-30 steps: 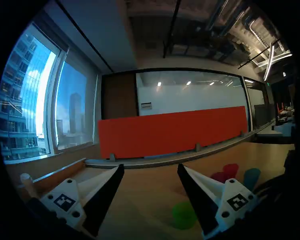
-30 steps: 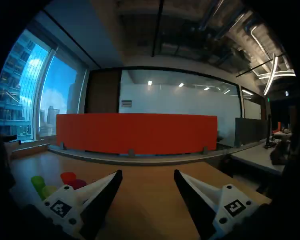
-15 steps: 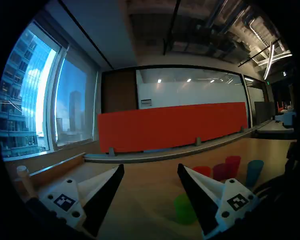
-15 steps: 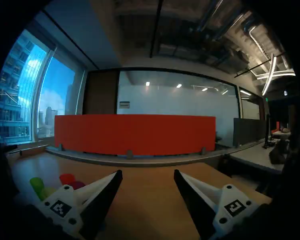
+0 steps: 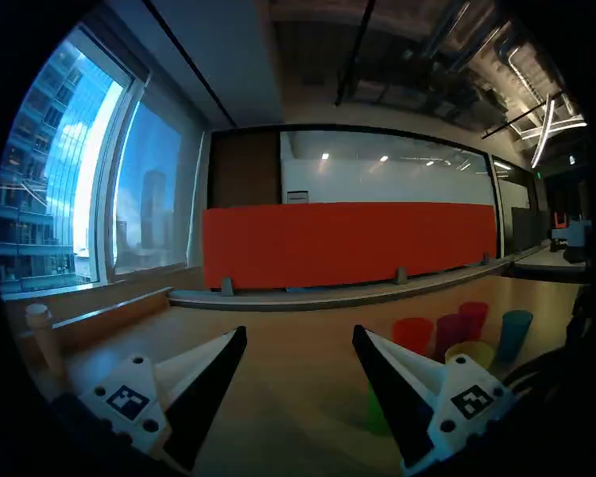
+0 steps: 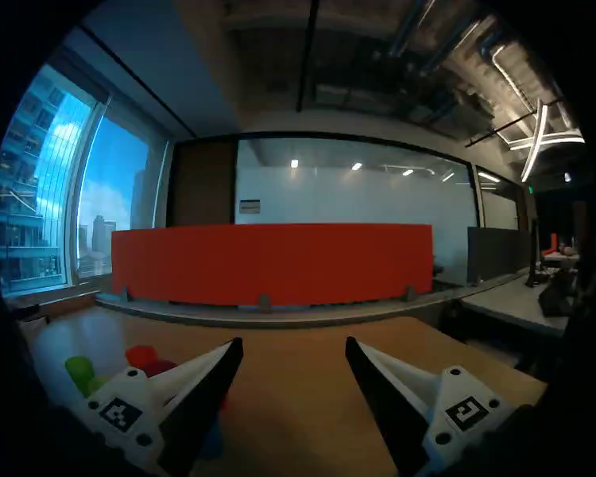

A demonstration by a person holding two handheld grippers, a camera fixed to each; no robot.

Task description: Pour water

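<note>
Across the table (image 5: 298, 397) the left gripper (image 5: 298, 354) hangs low, its two fingers spread wide with nothing between them. Bare wood lies in the gap and runs unbroken to the far edge, where a grey rail (image 5: 322, 298) and an orange partition (image 5: 350, 242) close the table off. Right of that gap a cluster of cups stands on the wood: an orange cup (image 5: 412, 334), a maroon cup (image 5: 450, 332) just beside it, a pink cup (image 5: 474, 314) behind, a yellow cup (image 5: 470, 351) in front and a teal cup (image 5: 514, 332) at the outer end. A green cup (image 5: 374, 413) sits nearer, half hidden behind the gripper's right finger. Along the left side a wooden ledge (image 5: 115, 314) borders the table beneath the window (image 5: 67, 191), and a pale peg (image 5: 40, 334) stands upright near it. From the right gripper view, the right gripper (image 6: 294, 358) is likewise spread apart and empty over a wide stretch of bare wood. The cups lie off to its left, partly behind its left finger, the green cup (image 6: 79, 372) outermost and the maroon cup (image 6: 161, 366) closer in. To the right the table ends at an angled edge, with a separate desk (image 6: 512, 306) beyond it.
</note>
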